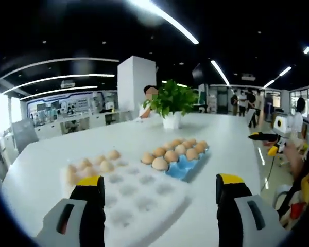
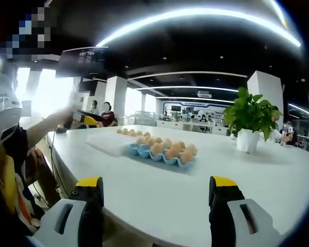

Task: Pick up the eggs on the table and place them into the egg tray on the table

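Observation:
A white egg tray [image 1: 139,195] lies on the white table just beyond my left gripper [image 1: 159,181], with several brown eggs [image 1: 100,165] in its far left cells. To its right a blue egg tray [image 1: 181,170] holds several more eggs [image 1: 171,156]. My left gripper is open and empty, above the white tray's near end. My right gripper [image 2: 152,182] is open and empty over the bare table, short of the blue tray [image 2: 154,156] and its eggs [image 2: 172,152]. The white tray [image 2: 105,143] lies behind the blue one. The right gripper [image 1: 265,137] also shows, held off the table's right side.
A potted green plant [image 1: 170,100] [image 2: 249,121] stands on the table beyond the trays. A person's arm [image 2: 46,128] reaches along the table's left edge. Desks, a white pillar and people fill the background. The floor drops away past the table's right edge [image 1: 257,159].

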Demonstrator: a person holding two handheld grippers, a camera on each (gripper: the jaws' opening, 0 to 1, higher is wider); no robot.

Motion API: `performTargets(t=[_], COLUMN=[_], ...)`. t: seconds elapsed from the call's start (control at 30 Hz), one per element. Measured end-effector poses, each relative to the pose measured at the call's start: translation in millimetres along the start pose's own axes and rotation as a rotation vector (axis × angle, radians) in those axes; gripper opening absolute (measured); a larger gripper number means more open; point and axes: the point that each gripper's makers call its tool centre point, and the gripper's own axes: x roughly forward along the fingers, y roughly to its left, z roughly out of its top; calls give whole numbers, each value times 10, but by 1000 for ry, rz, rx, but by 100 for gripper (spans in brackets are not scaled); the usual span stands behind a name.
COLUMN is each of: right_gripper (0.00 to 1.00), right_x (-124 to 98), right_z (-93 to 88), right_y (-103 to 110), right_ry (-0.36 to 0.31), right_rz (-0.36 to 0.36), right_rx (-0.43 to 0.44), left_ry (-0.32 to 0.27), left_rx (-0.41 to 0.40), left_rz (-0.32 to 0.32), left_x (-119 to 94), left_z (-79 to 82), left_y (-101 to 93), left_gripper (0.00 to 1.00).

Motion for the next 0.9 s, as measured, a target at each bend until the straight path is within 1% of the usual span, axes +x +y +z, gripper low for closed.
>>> performTargets(t=[0.1, 0.23, 0.3, 0.4, 0.53, 0.6, 0.73, 0.9], right_gripper=[88, 88, 88, 88, 88, 88, 88, 88], right_x=[9, 12, 9, 6, 19, 24, 28, 24], right_z=[5, 13, 14, 11, 6, 6, 26, 38], right_y=[7, 8, 4, -2, 10, 21, 27, 25], right_ry=[0, -3, -2, -1, 0, 2, -3, -4], right_rz=[4, 4, 3, 2, 5, 9, 11, 11], right_rx=[-3, -3, -3, -3, -1, -3, -5, -8], left_ry=[-38, -72, -83, -94, -112, -127, -139, -155], left_rx=[-21, -19, -16, -21, -18, -26, -47, -69], left_rz=[21, 50, 64, 80, 127, 133, 146, 176], left_x=[-80, -185, -239, -316, -427, -480, -574, -683], left_z=[14, 27, 22, 19, 9, 5, -25, -71], left_y=[33, 64, 73, 101, 166, 164, 169, 215], left_gripper=[91, 89, 87, 87, 87, 87, 91, 93])
